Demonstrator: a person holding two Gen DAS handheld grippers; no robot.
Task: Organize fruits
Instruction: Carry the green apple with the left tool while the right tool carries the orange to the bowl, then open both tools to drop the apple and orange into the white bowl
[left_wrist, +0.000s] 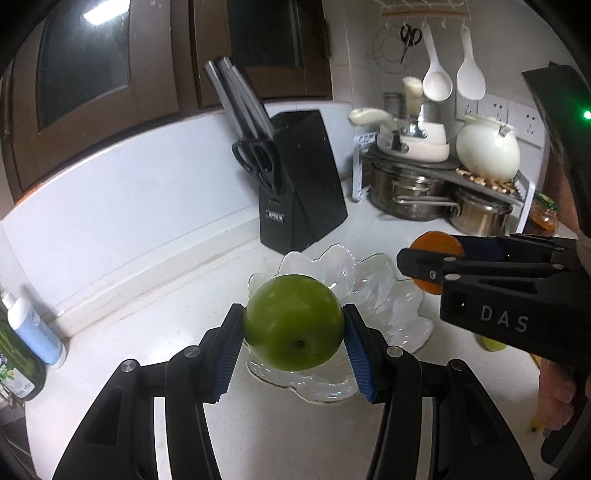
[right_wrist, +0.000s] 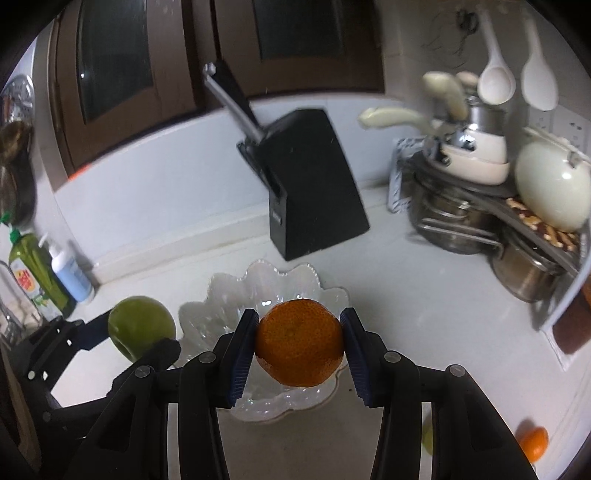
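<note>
Home kitchen. White bench along white backsplash, dark wood-framed cabinet doors upper left. Black knife block at centre, scissors in its side. Right: rack with steel pots, white kettle, ladles hanging from hooks, wall sockets. Dish soap bottles lower left.

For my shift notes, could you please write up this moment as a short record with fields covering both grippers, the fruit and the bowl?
left gripper: shut on green fruit, held above the bowl's near side
right gripper: shut on orange, held over the bowl
glass bowl: scalloped, clear, on white counter, no fruit seen inside
loose fruit: second orange on the counter, lower right of the right wrist view
behind bowl: black knife block
</note>
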